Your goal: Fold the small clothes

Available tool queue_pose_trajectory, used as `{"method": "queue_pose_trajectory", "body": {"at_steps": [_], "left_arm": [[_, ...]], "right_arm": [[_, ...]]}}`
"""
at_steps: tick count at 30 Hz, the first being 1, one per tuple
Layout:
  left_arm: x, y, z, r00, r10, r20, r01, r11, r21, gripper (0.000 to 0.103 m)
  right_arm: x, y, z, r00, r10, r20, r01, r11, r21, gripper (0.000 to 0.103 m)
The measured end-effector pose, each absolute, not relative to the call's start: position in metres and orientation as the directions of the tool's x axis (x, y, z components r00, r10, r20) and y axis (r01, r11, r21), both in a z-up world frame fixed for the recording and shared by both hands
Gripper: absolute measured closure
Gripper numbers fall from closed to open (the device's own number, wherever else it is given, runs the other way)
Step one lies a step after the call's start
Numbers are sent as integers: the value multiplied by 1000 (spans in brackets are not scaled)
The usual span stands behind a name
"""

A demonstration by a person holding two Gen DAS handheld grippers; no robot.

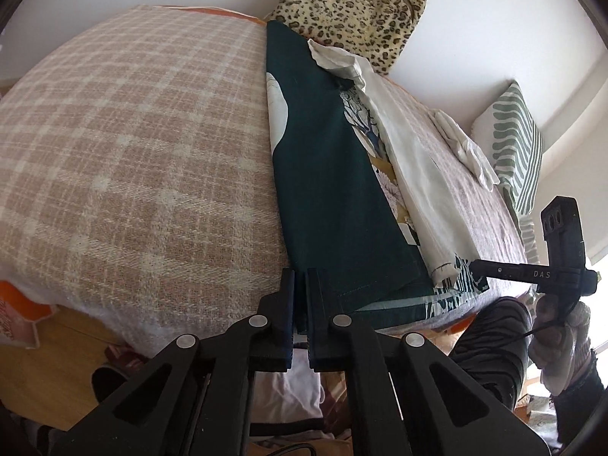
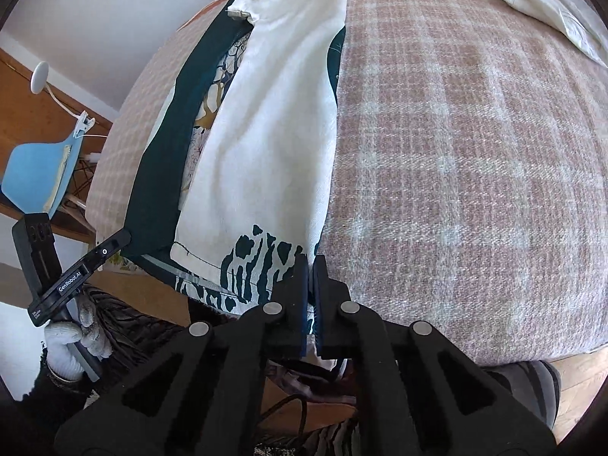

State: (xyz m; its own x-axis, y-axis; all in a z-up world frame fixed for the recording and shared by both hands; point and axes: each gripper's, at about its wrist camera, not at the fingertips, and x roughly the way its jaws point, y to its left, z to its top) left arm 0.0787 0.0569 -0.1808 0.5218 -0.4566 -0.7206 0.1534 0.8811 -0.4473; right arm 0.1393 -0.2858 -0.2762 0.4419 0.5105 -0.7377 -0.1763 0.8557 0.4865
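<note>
A dark green printed garment (image 1: 326, 174) lies lengthwise on the pink plaid bed cover (image 1: 133, 144), both long sides folded inward, one showing its white inside (image 2: 273, 121). My left gripper (image 1: 300, 277) is shut on the garment's near hem at its left corner. My right gripper (image 2: 311, 266) is shut on the near hem at the right corner, on the white and green patterned edge (image 2: 262, 266). Each gripper shows in the other's view: the right one (image 1: 475, 266) and the left one (image 2: 125, 235).
A second white garment (image 2: 551, 3) lies crumpled at the far right of the bed. A leopard-print cushion (image 1: 353, 7) and a green striped pillow (image 1: 516, 144) sit by the wall. A blue chair (image 2: 38, 174) stands left. Wooden floor (image 1: 45, 372) lies below the bed edge.
</note>
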Motion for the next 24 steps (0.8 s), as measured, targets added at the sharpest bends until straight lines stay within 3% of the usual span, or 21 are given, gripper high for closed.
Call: {"method": "queue_pose_trajectory", "body": {"at_steps": [4, 6, 7, 9, 10, 17, 19, 20, 22, 24], "left_arm": [[78, 66, -179, 520, -479, -707, 147, 866, -478, 99], [80, 68, -180, 498, -484, -720, 129, 862, -491, 91], [81, 69, -181, 488, -482, -728, 110, 861, -496, 80], [81, 72, -182, 482, -507, -715, 98, 841, -532, 73], [81, 72, -182, 479, -512, -713, 93, 837, -539, 73], [85, 64, -184, 458, -563, -688, 108, 803, -586, 76], [87, 63, -184, 458, -559, -691, 113, 808, -579, 80], [89, 63, -185, 449, -564, -693, 113, 805, -582, 89], [89, 61, -188, 441, -565, -697, 118, 807, -579, 96], [87, 59, -187, 444, -565, -696, 131, 809, -573, 98]], "right_arm": [[134, -295, -282, 419, 570, -707, -190, 816, 545, 100], [132, -295, -282, 416, 589, -692, -187, 801, 569, 97], [132, -295, -283, 409, 601, -687, -185, 792, 582, 95], [134, -297, -287, 400, 620, -675, -169, 774, 611, 76], [134, -298, -290, 398, 633, -664, -162, 761, 629, 73], [129, -293, -293, 407, 664, -627, -199, 734, 649, 72], [130, -293, -293, 407, 666, -625, -194, 732, 653, 75], [130, -294, -294, 409, 665, -625, -192, 732, 654, 78], [129, -294, -294, 413, 658, -629, -194, 739, 646, 84], [129, -292, -296, 406, 660, -632, -192, 737, 647, 94]]}}
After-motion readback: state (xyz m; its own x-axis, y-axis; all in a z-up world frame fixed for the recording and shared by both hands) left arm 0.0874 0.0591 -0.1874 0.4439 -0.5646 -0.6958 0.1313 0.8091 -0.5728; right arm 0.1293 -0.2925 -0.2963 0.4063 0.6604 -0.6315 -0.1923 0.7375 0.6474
